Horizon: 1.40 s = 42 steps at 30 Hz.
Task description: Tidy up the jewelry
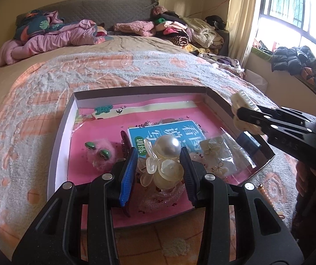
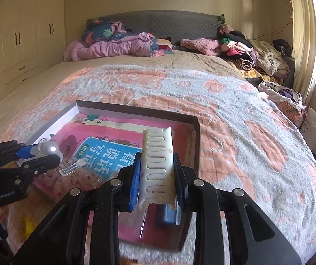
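Bedroom daylight came through a barred window (image 1: 290, 6) onto a bed (image 2: 235, 114) spread with a peach-and-grey blanket. Heaps of clothes (image 2: 252, 53) lay along the headboard (image 2: 158, 24), and cream wardrobes (image 2: 23, 35) stood along the far wall in the right wrist view.

On the blanket sat a shallow tray (image 1: 58, 141), its floor covered by a pink book (image 1: 96, 152) with a blue title panel. Inside it lay a pink pom-pom (image 1: 105, 154) with two green pieces on it, a clear bag (image 1: 226, 154) of small bow earrings nearer the right wall, and a dark blue box (image 1: 249, 143) against that wall.

The left gripper (image 1: 158, 165) was clenched on a pearl clip (image 1: 165, 161), a cluster of a big pearl, clear petals and shell discs, the blue pad pressing one side and the dark pad the other. It hung over the tray's near part, above the book; whether it touched the book could not be told.

The right gripper (image 2: 158, 176) was clamped on a cream claw clip (image 2: 158, 165), teeth facing the camera. It was held over the tray's right side, near the wall. In the left wrist view it reached in from the right, clip above the tray's right wall.
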Tool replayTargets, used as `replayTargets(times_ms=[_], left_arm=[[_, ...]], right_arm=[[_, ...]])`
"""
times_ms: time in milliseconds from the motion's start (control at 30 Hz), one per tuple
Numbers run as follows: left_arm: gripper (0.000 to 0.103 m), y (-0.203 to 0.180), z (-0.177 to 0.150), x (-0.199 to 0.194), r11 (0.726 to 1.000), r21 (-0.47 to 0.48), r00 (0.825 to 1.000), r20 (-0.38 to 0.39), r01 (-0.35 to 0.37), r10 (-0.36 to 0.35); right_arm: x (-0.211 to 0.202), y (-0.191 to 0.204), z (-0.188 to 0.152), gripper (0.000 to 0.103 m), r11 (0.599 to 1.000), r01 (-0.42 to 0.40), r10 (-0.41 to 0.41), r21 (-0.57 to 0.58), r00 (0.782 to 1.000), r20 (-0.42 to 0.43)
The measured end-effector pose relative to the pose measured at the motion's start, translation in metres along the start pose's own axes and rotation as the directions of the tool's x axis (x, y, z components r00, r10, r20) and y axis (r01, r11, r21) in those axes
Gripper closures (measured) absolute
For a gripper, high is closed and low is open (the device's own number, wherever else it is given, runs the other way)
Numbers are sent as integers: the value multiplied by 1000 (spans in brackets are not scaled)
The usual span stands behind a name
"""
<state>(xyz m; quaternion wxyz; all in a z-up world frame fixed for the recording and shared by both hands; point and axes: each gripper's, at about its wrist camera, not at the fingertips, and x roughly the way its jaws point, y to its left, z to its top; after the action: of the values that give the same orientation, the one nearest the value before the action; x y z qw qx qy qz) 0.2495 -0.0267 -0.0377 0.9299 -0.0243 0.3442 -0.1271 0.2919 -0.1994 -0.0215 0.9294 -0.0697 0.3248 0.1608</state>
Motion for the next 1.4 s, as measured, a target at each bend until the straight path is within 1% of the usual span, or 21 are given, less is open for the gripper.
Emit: replayTargets(times_ms=[300, 600, 667, 700, 733, 867, 933, 1000, 1067, 1133, 1267, 1300, 1333, 1400], left_arm=[[72, 6, -4, 4, 1000, -17, 1000, -10, -1, 1], [72, 8, -6, 3, 1000, -27, 1000, -10, -3, 3], [68, 8, -6, 2, 1000, -30, 1000, -9, -5, 4], [67, 8, -6, 1, 1000, -30, 1000, -6, -5, 5], [66, 8, -5, 0, 1000, -30, 1000, -4, -5, 5], [63, 8, -4, -7, 999, -35, 1000, 7, -7, 8], [63, 7, -4, -11, 999, -36, 1000, 15, -7, 7], [62, 6, -3, -16, 999, -35, 1000, 24, -8, 8], [56, 4, -2, -23, 999, -37, 999, 37, -9, 10], [52, 2, 0, -31, 999, -42, 999, 53, -5, 8], [42, -2, 3, -48, 999, -45, 996, 89, -5, 9], [41, -4, 4, -53, 999, -45, 995, 99, -6, 11], [37, -5, 4, -58, 999, -46, 994, 107, -8, 13], [32, -6, 5, -65, 999, -47, 993, 115, -14, 19]], right_arm=[[31, 3, 3, 77, 1000, 5, -5, 1, 998, -64], [29, 6, -5, 77, 1000, 2, -2, 5, 998, -70], [27, 6, -6, 76, 1000, 3, -2, 9, 998, -68], [25, 5, -8, 74, 1000, 2, -1, 12, 998, -68], [23, 5, -10, 69, 1000, 0, 1, 18, 998, -67], [10, 4, -18, 66, 1000, 0, 1, 22, 999, -52], [3, 3, -20, 61, 999, -4, 5, 32, 999, -40], [-8, 3, -23, 60, 999, -6, 6, 38, 1000, -23], [-18, 2, -24, 58, 999, -1, 1, 44, 1000, -5], [-32, 2, -25, 50, 999, 2, -3, 54, 1000, 27], [-59, 2, -25, 43, 998, 5, -11, 66, 996, 85], [-63, 2, -25, 39, 998, 3, -10, 70, 996, 94], [-71, 1, -26, 35, 997, 1, -9, 75, 994, 109], [-81, 1, -26, 33, 997, -1, -9, 82, 992, 126]])
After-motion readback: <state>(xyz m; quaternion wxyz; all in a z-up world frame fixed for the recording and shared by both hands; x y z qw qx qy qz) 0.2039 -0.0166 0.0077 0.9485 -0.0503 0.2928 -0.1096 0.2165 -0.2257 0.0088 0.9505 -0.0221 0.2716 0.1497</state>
